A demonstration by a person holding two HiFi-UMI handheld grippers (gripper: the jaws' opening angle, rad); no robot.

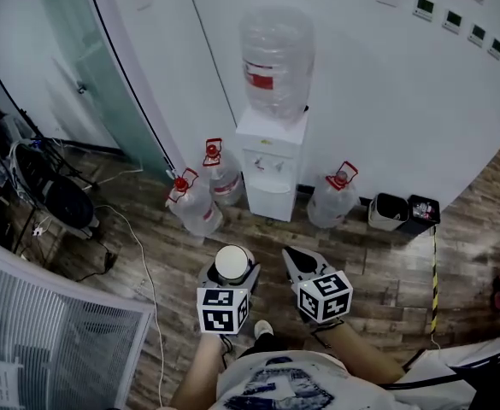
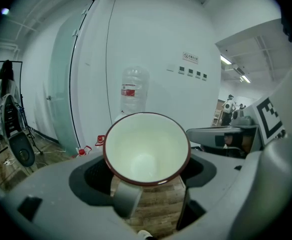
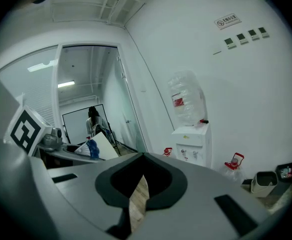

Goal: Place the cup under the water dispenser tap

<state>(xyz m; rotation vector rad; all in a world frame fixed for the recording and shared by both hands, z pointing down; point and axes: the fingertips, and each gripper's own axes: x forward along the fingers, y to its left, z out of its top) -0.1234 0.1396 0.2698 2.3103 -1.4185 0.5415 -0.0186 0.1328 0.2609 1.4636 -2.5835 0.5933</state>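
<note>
The white, red-rimmed cup (image 2: 146, 149) is sitting pinched in the left tongs (image 1: 230, 275), hovering over the wooden floor (image 1: 386, 263) well apart from the water dispenser (image 1: 271, 165), while the right tongs (image 3: 141, 183) are hanging alongside, pressed together and empty.

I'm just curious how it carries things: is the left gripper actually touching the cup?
Touching. The left gripper view shows the cup wedged between the jaws of the left gripper, both pressed against its sides.
</note>
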